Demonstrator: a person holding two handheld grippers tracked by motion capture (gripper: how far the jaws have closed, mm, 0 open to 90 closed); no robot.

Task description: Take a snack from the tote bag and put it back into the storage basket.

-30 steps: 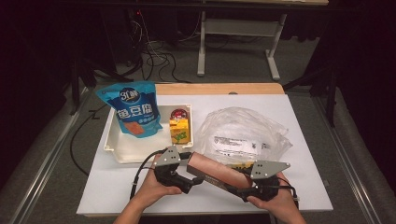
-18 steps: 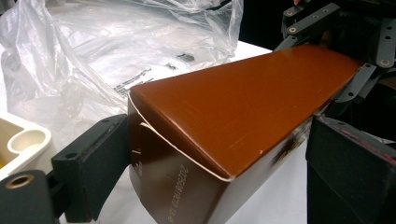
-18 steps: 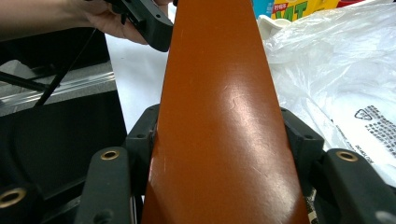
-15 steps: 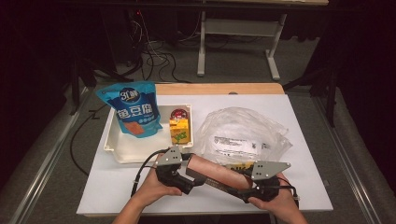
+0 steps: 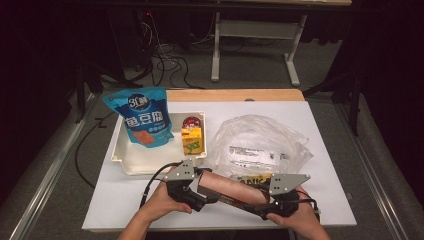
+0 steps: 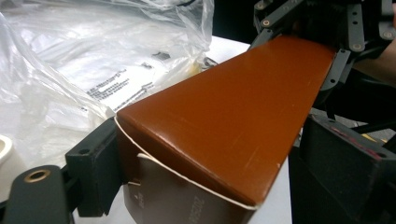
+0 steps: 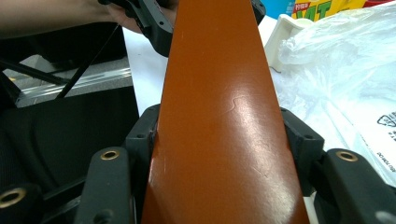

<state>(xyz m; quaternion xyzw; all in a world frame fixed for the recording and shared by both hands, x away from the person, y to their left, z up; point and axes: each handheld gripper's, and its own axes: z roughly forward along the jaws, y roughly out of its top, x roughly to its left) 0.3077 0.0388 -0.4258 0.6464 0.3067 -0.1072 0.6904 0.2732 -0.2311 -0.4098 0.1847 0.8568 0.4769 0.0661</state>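
A long brown box (image 5: 234, 192) hangs level just above the white table's near edge, held at both ends. My left gripper (image 5: 204, 194) has its left end between the jaws, which have just been closing; the pads (image 6: 95, 161) press its sides. Shut on the other end is my right gripper (image 5: 268, 205). In the left gripper view the box (image 6: 233, 121) runs away to the right gripper (image 6: 327, 32). The right gripper view has the box (image 7: 219, 116) running up to the left gripper (image 7: 156, 25) and a hand.
A white tray (image 5: 119, 156) at the left holds a blue snack bag (image 5: 145, 120), a yellow carton (image 5: 192, 140) and a red-topped item (image 5: 191, 121). A crumpled clear plastic bag (image 5: 260, 145) lies just beyond the box. Cables and a desk frame stand on the floor behind.
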